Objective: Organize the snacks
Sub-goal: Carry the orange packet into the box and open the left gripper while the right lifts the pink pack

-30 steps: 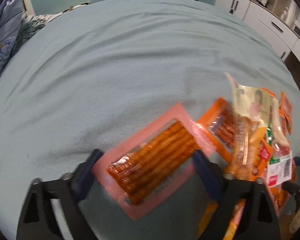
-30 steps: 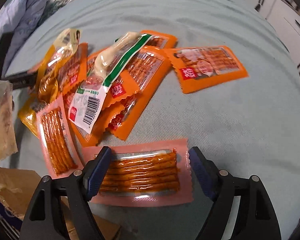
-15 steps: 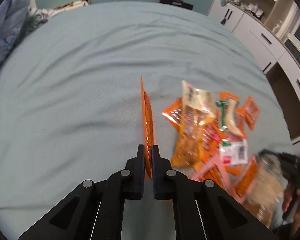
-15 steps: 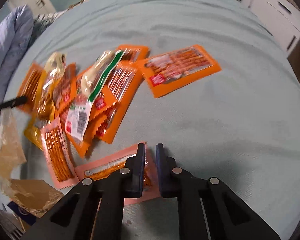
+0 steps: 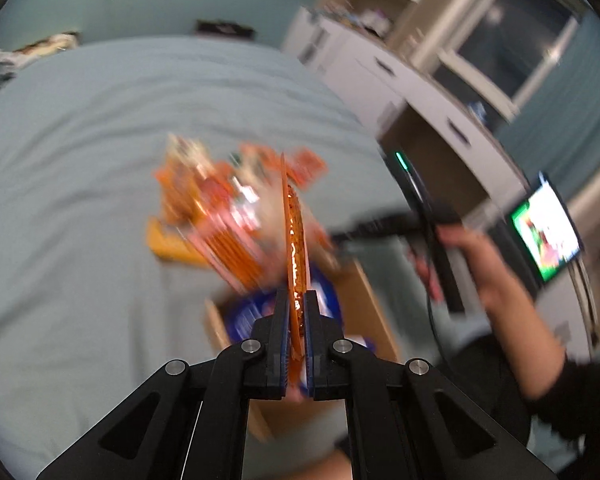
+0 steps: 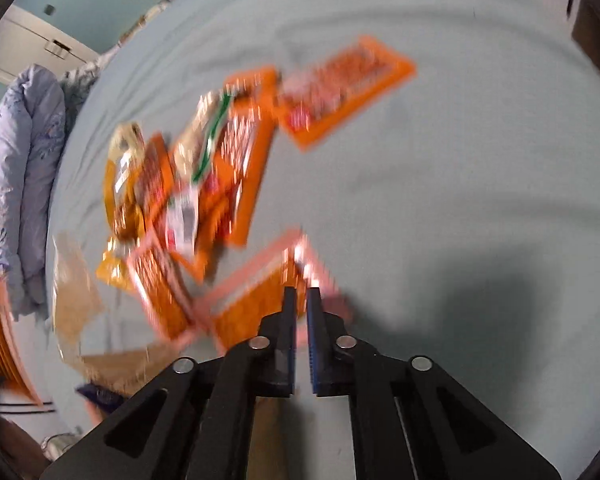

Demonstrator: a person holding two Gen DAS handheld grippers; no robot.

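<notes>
Where bedspread [image 6: 480,160] lies bare: room.

The bed [image 6: 440,184] wears a plain pale blue-green cover, and the heap of snack packets [image 6: 196,168] on it is mostly orange, with yellow, white and one green stripe mixed in. The pink-edged packet [image 6: 260,292] nearest that heap shows orange sticks, like the orange packet [image 5: 294,248] pinched in the black left claw [image 5: 296,340] with blue pads. Left of the heap lies a lilac quilt [image 6: 16,184] with a faint floral print.
</notes>
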